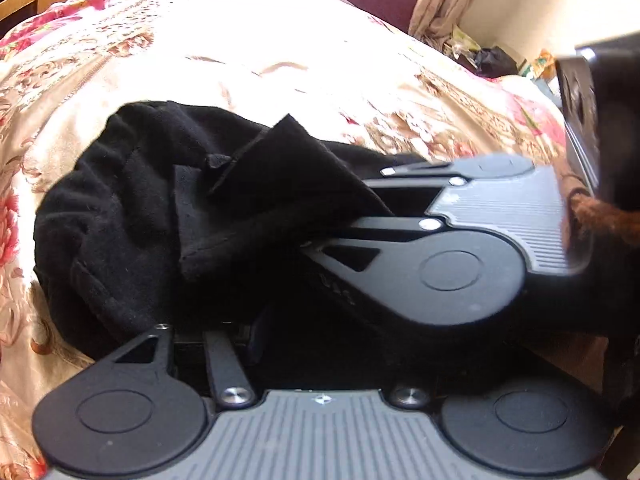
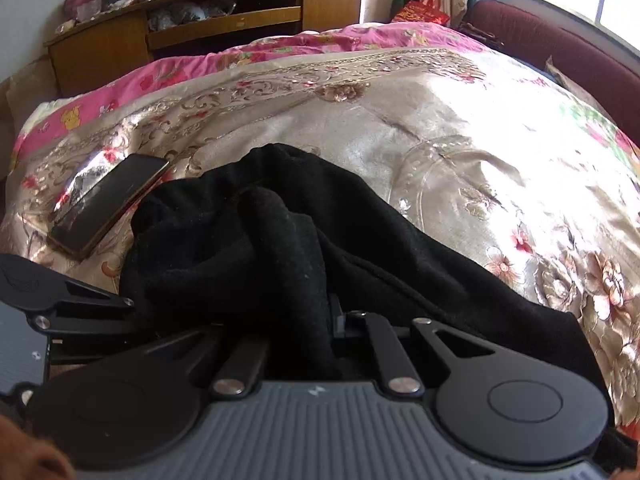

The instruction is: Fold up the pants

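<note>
Black fleece pants [image 1: 136, 216] lie bunched on a floral bedspread [image 1: 260, 60]. In the left wrist view my left gripper [image 1: 240, 336] is low over the cloth, its tips buried in black fabric. My right gripper [image 1: 320, 220] comes in from the right, shut on a raised flap of the pants. In the right wrist view the pants [image 2: 280, 232] rise in a fold between the right gripper's [image 2: 300, 332] fingers, which pinch them. The left gripper [image 2: 132, 316] enters at the left edge, its jaws close together on cloth.
A dark phone [image 2: 108, 204] lies on the bedspread [image 2: 460, 128] just left of the pants. A wooden cabinet [image 2: 200, 28] stands beyond the bed. A maroon headboard [image 2: 560, 44] and curtains are at the right.
</note>
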The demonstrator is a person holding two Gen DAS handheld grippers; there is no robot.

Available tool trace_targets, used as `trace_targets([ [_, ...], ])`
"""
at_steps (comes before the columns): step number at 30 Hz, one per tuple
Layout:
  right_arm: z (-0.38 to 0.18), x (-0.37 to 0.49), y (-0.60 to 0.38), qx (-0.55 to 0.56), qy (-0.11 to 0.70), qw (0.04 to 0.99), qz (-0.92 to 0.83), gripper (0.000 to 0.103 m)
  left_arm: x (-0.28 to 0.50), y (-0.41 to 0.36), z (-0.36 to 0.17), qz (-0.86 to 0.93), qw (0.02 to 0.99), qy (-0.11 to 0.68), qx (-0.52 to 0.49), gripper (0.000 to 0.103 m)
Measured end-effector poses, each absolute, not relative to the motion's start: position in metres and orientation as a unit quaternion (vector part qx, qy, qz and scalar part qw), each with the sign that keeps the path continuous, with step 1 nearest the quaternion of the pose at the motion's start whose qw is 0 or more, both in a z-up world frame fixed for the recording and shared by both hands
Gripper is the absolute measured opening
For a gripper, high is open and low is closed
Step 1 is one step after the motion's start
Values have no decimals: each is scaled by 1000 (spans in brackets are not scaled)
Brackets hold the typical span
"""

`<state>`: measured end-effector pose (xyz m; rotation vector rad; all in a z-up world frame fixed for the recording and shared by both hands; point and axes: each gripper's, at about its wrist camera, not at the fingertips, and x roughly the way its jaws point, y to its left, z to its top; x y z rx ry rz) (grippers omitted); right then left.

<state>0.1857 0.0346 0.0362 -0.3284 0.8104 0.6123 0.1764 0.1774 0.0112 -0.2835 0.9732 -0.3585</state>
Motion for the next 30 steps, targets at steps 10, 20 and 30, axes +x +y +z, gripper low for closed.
trace_targets([
  [10,46,196,46,-94,371,892,238,8,201,214,26,-141,895,419,-65,67],
  [20,28,195,62,-129,385,880,245,19,189,234,14,-108,893,437,-23,67],
  [30,54,178,60,-37,408,843,349,54,160,255,35,-92,872,481,7,68],
])
